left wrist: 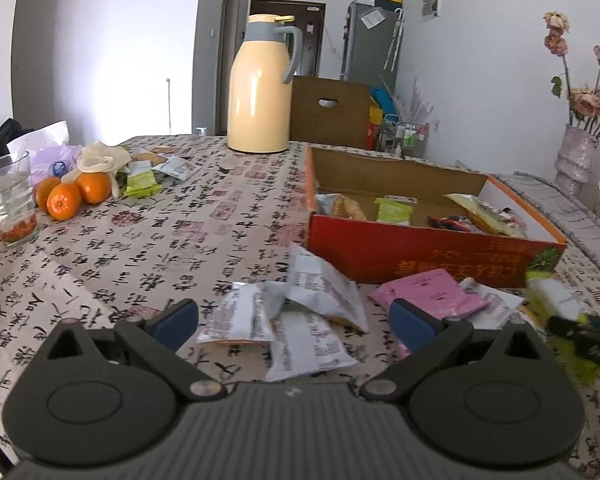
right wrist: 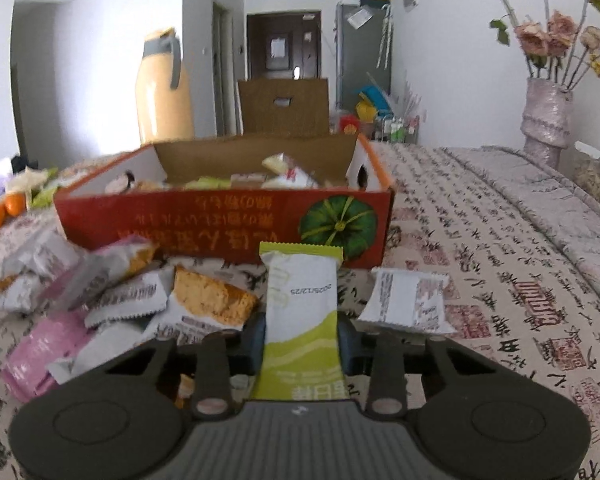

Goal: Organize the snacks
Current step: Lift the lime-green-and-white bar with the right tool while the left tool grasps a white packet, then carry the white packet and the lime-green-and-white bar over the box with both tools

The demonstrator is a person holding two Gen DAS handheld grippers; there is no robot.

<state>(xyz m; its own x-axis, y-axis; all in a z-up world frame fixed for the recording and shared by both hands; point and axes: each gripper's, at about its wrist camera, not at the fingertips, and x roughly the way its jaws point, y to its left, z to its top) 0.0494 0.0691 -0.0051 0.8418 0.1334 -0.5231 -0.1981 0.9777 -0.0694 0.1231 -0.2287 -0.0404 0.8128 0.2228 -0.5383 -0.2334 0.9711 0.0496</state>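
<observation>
The right tongs (right wrist: pixel 302 338) are clamped on a green-and-white snack packet (right wrist: pixel 300 312), pinched across its middle so the top half sticks up toward the red cardboard box (right wrist: pixel 220 220) just ahead. The left tongs (left wrist: pixel 296 320) are spread wide apart with nothing between them, hovering low over a little heap of white snack packets (left wrist: pixel 300 312) lying on the desk (left wrist: pixel 140 240). A pink packet (left wrist: pixel 428 294) sits right beside that heap, close to the box's front wall, and in the right wrist view there's a cake-slice packet (right wrist: pixel 208 300) and another white packet (right wrist: pixel 404 300) either side of the held one. The box already has several snacks in it, so the sorting looks partly done, with plenty still loose out front. Further back there's a yellow thermos (left wrist: pixel 260 92), some oranges (left wrist: pixel 74 196) and a glass (left wrist: pixel 10 196) off to the left, and a vase of dried flowers (right wrist: pixel 546 116) on the right. What could go sideways: the held packet is slick and soft, so a grip across the middle might let it slide or fold on the way over the box wall. Going in too low could also catch the front edge and shove the box back. And the left tongs could easily nab two overlapping packets at once.
</observation>
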